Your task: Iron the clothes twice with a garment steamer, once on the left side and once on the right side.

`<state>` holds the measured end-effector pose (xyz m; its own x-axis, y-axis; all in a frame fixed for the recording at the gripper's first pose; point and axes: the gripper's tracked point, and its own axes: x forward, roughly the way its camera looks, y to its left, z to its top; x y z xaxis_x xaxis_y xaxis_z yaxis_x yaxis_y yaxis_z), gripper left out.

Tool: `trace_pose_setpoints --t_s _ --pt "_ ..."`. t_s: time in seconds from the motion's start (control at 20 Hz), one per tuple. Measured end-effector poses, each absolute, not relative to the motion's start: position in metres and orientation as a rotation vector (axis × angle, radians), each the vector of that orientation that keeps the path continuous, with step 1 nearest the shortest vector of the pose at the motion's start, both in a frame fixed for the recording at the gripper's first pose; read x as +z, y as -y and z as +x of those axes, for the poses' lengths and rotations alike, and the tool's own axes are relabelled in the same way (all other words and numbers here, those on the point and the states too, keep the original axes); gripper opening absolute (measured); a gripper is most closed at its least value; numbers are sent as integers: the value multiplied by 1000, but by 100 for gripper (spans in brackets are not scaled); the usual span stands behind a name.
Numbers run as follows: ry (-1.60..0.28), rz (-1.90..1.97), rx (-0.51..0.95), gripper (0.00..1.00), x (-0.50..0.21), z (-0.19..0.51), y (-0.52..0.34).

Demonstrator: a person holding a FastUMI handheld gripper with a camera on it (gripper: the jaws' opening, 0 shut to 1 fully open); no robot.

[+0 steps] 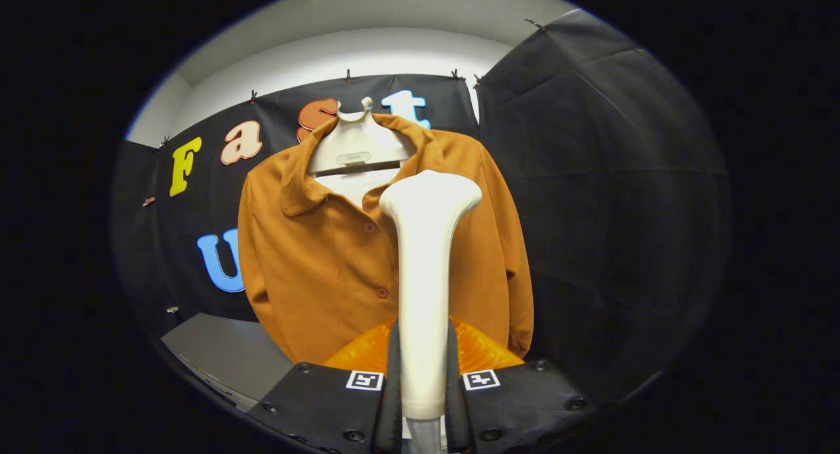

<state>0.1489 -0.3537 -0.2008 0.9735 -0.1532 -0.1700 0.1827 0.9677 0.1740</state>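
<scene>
Nearest, the tool (423,375) is clamped on the white garment steamer (425,277), both fingers (392,375) pressing its handle; the handle's lower end is cut off below them. The steamer head rises upright, hiding part of the shirt's button line. Something orange (485,352) sits behind the fingers, hard to identify. Farther off, the brown shirt (315,257) hangs on a white hanger (357,149).

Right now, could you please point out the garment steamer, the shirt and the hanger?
garment steamer (424,296): gripper view, handle between the fingers.
shirt (321,264): gripper view, front panel.
hanger (354,149): gripper view, white body.
</scene>
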Motion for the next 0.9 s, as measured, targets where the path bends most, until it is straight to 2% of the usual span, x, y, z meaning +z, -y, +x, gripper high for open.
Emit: trace_pose_setpoints --t_s 0.9 --pt "-468 285 -238 30 -357 101 360"
